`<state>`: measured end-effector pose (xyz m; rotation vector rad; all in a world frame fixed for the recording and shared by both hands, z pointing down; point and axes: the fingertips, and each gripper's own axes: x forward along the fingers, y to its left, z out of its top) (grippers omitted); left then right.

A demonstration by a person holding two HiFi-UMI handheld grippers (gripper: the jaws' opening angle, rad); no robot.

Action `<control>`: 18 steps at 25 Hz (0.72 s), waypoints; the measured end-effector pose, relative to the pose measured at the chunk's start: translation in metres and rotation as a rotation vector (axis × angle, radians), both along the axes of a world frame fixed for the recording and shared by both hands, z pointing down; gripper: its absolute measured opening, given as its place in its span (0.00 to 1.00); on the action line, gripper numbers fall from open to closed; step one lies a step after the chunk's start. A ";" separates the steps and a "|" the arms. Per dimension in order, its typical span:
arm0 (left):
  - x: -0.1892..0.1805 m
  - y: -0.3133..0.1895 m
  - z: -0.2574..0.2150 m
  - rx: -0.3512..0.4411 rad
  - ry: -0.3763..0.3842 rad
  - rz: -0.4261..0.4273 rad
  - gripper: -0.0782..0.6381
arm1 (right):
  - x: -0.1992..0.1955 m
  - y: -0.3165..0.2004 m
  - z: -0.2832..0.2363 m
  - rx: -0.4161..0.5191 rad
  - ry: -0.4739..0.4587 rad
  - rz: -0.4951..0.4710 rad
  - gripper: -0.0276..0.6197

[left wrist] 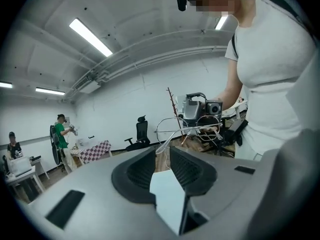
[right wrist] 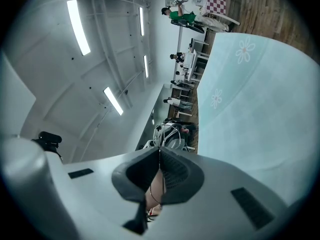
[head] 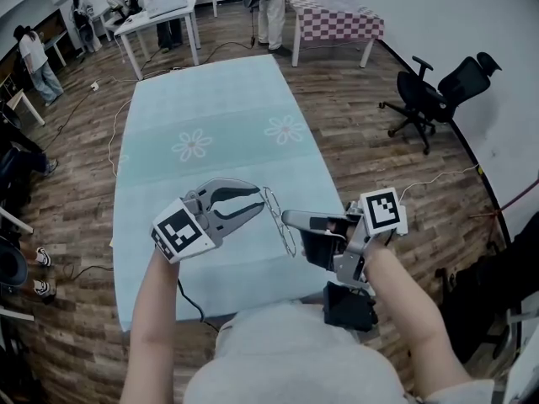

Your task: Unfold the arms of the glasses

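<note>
Left of the glasses, the left gripper is level with them and points straight at them. Its jaws are parted, with a visible gap between the pads. In the left gripper view the tip of one thin arm reaches into that gap, and neither pad seems to press on it, so this side has not yet taken hold.

The glasses are held in the air between the two grippers, with the near end of the tabletop below them. In the head view the wire front runs from far to near, across the line that joins the two grippers. The arm slants away from that front toward the left jaws, so its long axis lies close to the way those jaws point.

Right of the glasses, the right gripper faces the left one. Its jaws are clamped together on the wire frame, and a loop of rim shows behind the pads in the right gripper view.

The left hand is the nearer one to the arm's free end. The next move probably calls for those jaws to pinch the tip and swing it away from the front while the right holds firm.
</note>
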<state>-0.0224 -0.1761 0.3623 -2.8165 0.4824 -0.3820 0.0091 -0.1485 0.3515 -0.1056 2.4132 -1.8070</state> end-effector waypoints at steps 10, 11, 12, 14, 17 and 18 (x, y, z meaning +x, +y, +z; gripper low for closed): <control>-0.004 0.003 -0.002 -0.015 0.023 -0.012 0.24 | 0.011 -0.006 0.000 0.003 0.003 0.038 0.06; -0.005 0.002 -0.003 -0.018 0.032 -0.018 0.24 | 0.012 -0.006 0.000 0.003 0.002 0.041 0.06; -0.007 0.002 -0.002 -0.023 0.039 -0.026 0.24 | 0.013 -0.007 0.001 0.004 0.002 0.046 0.06; -0.012 0.003 0.001 -0.035 0.046 -0.040 0.24 | 0.013 -0.008 0.001 0.004 0.001 0.057 0.06; -0.019 0.007 0.001 -0.040 0.057 -0.055 0.24 | 0.013 -0.010 0.001 0.003 -0.002 0.079 0.06; -0.020 0.008 0.001 -0.040 0.060 -0.060 0.24 | 0.014 -0.011 0.001 0.003 -0.002 0.086 0.06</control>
